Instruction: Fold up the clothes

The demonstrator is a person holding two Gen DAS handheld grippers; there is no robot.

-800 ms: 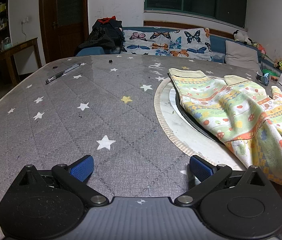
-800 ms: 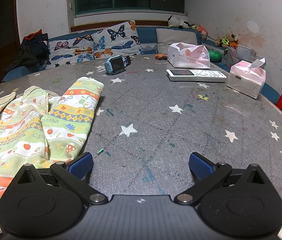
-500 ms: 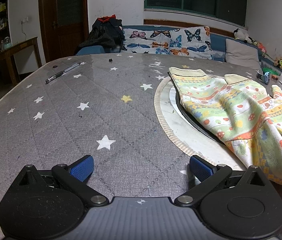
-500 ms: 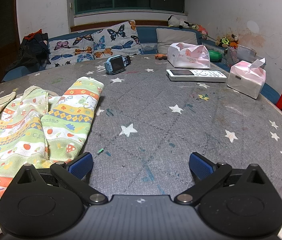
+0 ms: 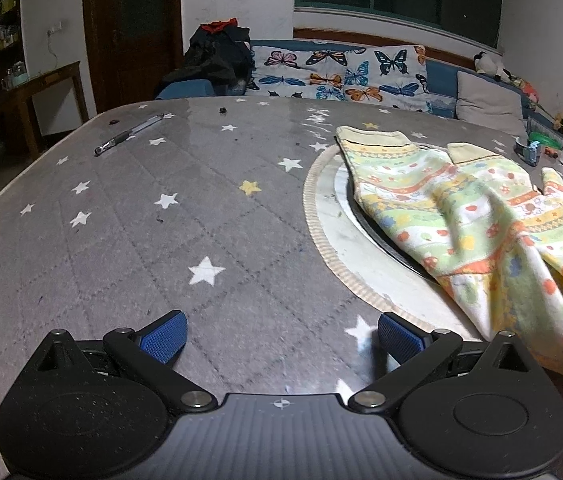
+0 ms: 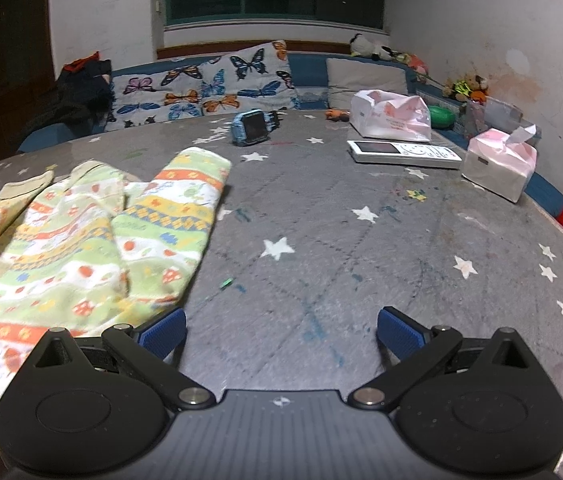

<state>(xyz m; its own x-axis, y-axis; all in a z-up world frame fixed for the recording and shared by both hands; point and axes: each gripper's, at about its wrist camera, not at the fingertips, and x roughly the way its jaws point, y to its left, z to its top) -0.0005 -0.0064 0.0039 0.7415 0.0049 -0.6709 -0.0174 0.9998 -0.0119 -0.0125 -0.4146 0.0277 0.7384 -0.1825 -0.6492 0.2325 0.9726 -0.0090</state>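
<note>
Both my jaws stand wide apart and grasp nothing. My left jaws [image 5: 281, 334] hang over bare grey starred surface [image 5: 129, 248]; my right jaws [image 6: 281, 332] do the same, with their left pad just beside the cloth's near edge.

The garment I have to fold, a pair of small patterned trousers [image 5: 465, 220], lies between my two hands: to the right of the left jaws and to the left of the right jaws [image 6: 93, 248]. Its long axis runs away from me, with the two leg cuffs at the far end and the bunched waist part near me, low in both views. It is crumpled and partly doubled over itself, and it lies across a round inset plate [image 5: 345, 236] in the surface. By my judgement the right hand is the nearer one, since the cloth almost touches its pad, while the left must go sideways to the right to reach the hem.

Around it: a pen [image 5: 129, 134] far off to the left, a blue toy watch [image 6: 253, 128] beyond the cuffs, a white remote [image 6: 403, 154], and two pink tissue packs [image 6: 499, 162] well to the right. None of these lies between my jaws and the trousers; the way in looks free on both sides.
</note>
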